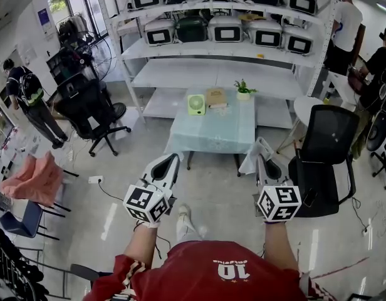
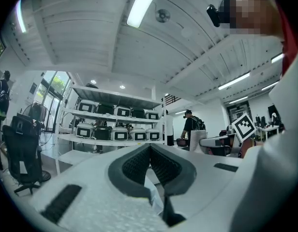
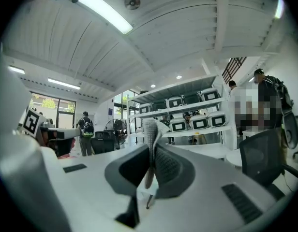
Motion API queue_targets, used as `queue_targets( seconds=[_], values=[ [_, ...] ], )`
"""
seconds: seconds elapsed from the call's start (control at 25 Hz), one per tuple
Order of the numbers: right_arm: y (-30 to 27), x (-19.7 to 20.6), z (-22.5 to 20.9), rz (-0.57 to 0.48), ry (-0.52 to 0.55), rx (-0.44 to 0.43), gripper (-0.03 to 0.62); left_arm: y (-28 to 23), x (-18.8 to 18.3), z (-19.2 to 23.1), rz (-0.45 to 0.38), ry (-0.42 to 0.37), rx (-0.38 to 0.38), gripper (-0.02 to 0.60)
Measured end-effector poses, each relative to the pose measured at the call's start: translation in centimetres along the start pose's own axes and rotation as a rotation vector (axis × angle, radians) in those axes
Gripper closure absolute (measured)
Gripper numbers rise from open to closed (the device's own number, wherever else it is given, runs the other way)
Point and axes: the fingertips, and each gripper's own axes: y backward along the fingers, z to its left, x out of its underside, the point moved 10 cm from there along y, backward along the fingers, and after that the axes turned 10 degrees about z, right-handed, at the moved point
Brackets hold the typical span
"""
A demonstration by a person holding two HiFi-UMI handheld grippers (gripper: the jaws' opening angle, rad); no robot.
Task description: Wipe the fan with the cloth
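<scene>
A small green fan (image 1: 196,104) stands on the far part of a low table (image 1: 212,138) covered in pale blue, well ahead of both grippers. My right gripper (image 1: 262,160) is held in the air short of the table and is shut on a white cloth (image 1: 250,158). In the right gripper view, the cloth (image 3: 150,135) sticks up as a thin fold between the pads. My left gripper (image 1: 173,159) is level with it on the left. Its jaws (image 2: 150,150) are closed tip to tip with nothing between them.
A cardboard box (image 1: 215,96) and a potted plant (image 1: 244,89) share the table with the fan. A black office chair (image 1: 328,149) stands right of the table and another (image 1: 89,108) stands to the left. White shelves with appliances (image 1: 225,29) lie behind. People stand at both sides.
</scene>
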Motion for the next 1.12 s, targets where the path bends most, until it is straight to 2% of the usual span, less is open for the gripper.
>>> queue_targets(
  seconds=[0.64, 1.12],
  values=[
    [-3.7, -0.1, 1.7, -0.001, -0.011, -0.041, 0.574, -0.5, 1.1, 3.5, -0.005, 0.018, -0.014, 0.578],
    [-13.1, -2.4, 3.2, 0.003, -0.006, -0.080, 0.574, -4.3, 1.5, 12.2, 0.004, 0.068, -0.049, 0.578]
  ],
)
